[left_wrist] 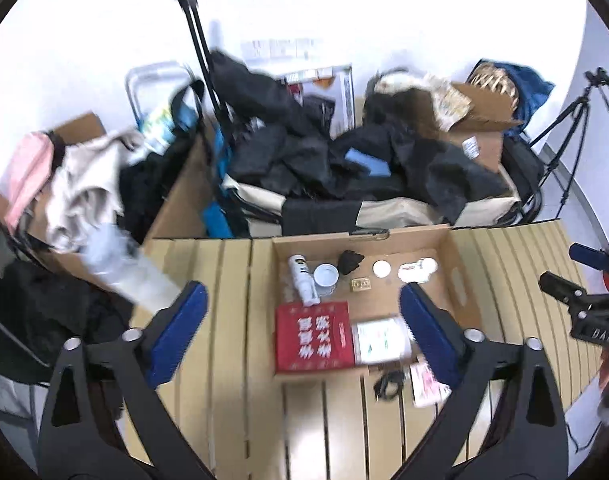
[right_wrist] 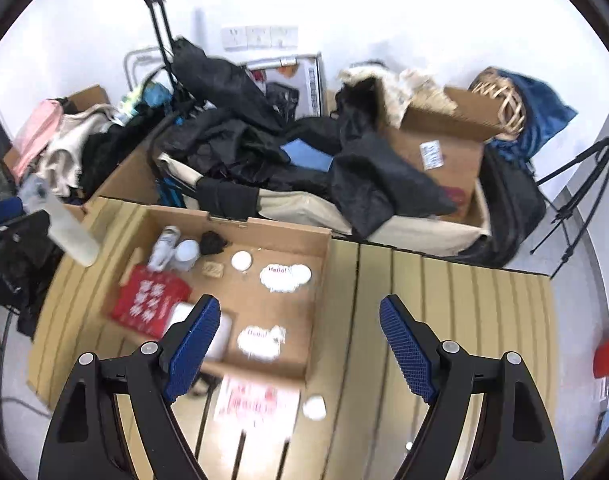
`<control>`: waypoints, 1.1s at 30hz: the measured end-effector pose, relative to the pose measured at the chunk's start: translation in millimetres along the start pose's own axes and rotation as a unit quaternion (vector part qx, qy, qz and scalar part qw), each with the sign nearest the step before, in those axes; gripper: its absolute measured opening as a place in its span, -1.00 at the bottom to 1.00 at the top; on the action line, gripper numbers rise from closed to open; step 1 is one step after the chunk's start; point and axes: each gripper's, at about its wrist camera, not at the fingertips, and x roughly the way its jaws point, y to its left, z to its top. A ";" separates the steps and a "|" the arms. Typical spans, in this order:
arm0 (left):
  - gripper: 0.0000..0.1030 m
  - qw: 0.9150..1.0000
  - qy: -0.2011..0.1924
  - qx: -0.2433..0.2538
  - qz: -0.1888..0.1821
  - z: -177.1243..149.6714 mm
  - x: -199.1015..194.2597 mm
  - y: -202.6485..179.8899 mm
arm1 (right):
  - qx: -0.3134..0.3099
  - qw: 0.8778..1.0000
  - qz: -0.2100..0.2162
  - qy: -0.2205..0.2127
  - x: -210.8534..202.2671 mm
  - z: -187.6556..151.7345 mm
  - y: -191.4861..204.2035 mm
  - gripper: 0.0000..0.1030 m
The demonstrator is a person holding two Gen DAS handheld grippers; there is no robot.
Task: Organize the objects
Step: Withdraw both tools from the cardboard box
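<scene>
With both sets of jaws standing wide apart and holding nothing, neither gripper has an object in hand. The left gripper (left_wrist: pixel 304 320) hovers above the near half of the shallow cardboard box (left_wrist: pixel 460 280); the right gripper (right_wrist: pixel 300 340) hangs over the box's near right corner and the bare slats of the bench (right_wrist: pixel 464 320) beside it.

Contents of the box, as seen: a red packet with white characters (left_wrist: pixel 314 336) at the near left, a white packet (left_wrist: pixel 380 338) touching its right side, a white spray bottle (left_wrist: pixel 302 278) lying down and a white cup (left_wrist: pixel 325 276) just beside it toward the far left, a black crumpled item (left_wrist: pixel 350 260) at the far wall, a small tan block (left_wrist: pixel 361 283), a white round lid (left_wrist: pixel 381 268), and two white "Hello" stickers (right_wrist: pixel 285 277). Blur prevents firmer identification of the small pieces.

Outside the box, along the near edge of the bench, lie a pink-and-white printed packet (right_wrist: pixel 256 404), a small white round piece (right_wrist: pixel 314 407) just to its right, and a dark cable (left_wrist: pixel 390 384) near the box's front wall.

Judgement: the step in hand is selection of the next loose item, with most items already in the box. The next move calls for lowering one gripper onto the flat packet, which lies thin against the slats and will likely need an edge pinch, then carrying it over the front wall. Clutter behind the bench is not involved.
</scene>
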 end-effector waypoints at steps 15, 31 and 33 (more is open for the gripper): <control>1.00 0.990 -0.042 0.106 -0.079 -213.6 -150.0 -27.2 | -0.025 0.994 0.021 -0.108 -169.2 -184.5 28.3 0.65; 1.00 0.987 -0.066 0.079 -0.124 -320.7 -123.8 -57.7 | 0.060 0.986 -0.004 -0.154 -146.1 -362.6 48.1 0.65; 1.00 0.988 -0.059 0.086 -0.110 -315.3 -93.3 -61.9 | 0.058 0.990 0.015 -0.126 -126.3 -362.5 45.0 0.65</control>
